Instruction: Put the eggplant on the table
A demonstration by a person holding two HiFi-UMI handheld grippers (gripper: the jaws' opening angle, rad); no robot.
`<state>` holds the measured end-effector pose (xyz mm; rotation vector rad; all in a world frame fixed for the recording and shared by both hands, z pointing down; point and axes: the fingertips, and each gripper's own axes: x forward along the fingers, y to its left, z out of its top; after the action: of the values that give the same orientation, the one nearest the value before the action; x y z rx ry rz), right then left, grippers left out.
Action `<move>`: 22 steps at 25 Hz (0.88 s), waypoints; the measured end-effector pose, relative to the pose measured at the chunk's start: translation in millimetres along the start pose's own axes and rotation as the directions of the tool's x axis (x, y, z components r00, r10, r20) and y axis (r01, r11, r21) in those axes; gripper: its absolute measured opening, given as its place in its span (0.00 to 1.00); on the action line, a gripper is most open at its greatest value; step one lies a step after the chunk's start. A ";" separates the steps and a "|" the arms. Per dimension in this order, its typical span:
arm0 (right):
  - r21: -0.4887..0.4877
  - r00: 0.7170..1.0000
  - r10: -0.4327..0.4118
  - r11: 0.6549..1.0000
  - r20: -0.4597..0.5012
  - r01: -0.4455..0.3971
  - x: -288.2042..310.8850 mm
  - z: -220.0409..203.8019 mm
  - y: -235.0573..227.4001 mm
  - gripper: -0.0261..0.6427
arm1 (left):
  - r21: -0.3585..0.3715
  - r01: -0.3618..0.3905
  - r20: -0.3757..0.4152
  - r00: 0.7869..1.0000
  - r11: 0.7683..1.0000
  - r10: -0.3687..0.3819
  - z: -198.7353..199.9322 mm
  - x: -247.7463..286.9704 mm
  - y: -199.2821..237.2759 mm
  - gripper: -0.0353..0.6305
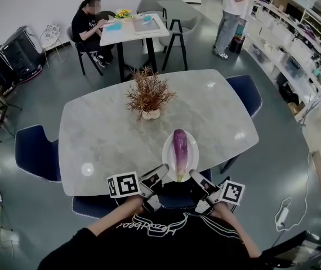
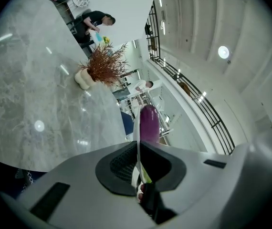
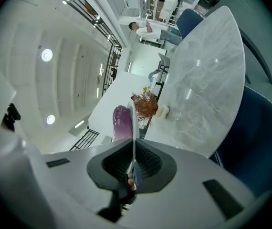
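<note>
A purple eggplant lies lengthwise on a white plate at the near edge of the grey marble table. My left gripper is shut on the plate's near left rim, and my right gripper is shut on its near right rim. In the left gripper view the plate stands edge-on between the jaws of the left gripper, with the eggplant beyond it. The right gripper view shows the same: the plate in the right gripper, the eggplant behind. Whether the plate rests on the table, I cannot tell.
A dried plant in a small white vase stands at the table's middle. Blue chairs surround the table. Farther back, a person sits at a second table, another person stands by shelves at the right.
</note>
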<state>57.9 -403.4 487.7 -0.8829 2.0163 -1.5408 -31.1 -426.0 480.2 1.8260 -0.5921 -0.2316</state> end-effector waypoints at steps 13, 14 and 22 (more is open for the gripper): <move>0.025 0.999 -0.014 1.000 -0.038 0.015 17.7 37.4 -20.1 0.06 | -0.016 -0.044 0.026 0.999 0.999 0.045 21.7 35.4 12.3 0.09; 0.028 0.999 -0.018 0.999 -0.042 0.019 19.0 40.6 -22.8 0.06 | -0.019 -0.048 0.027 0.998 0.999 0.048 23.2 39.0 13.9 0.09; 0.037 0.996 -0.054 0.998 -0.076 0.057 37.0 60.0 -40.3 0.06 | -0.052 -0.082 0.047 0.995 0.995 0.084 39.7 56.3 32.5 0.09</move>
<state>82.2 -477.3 511.0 -0.8848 2.0215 -1.6608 -9.7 -494.9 504.7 1.7471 -0.6893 -0.2338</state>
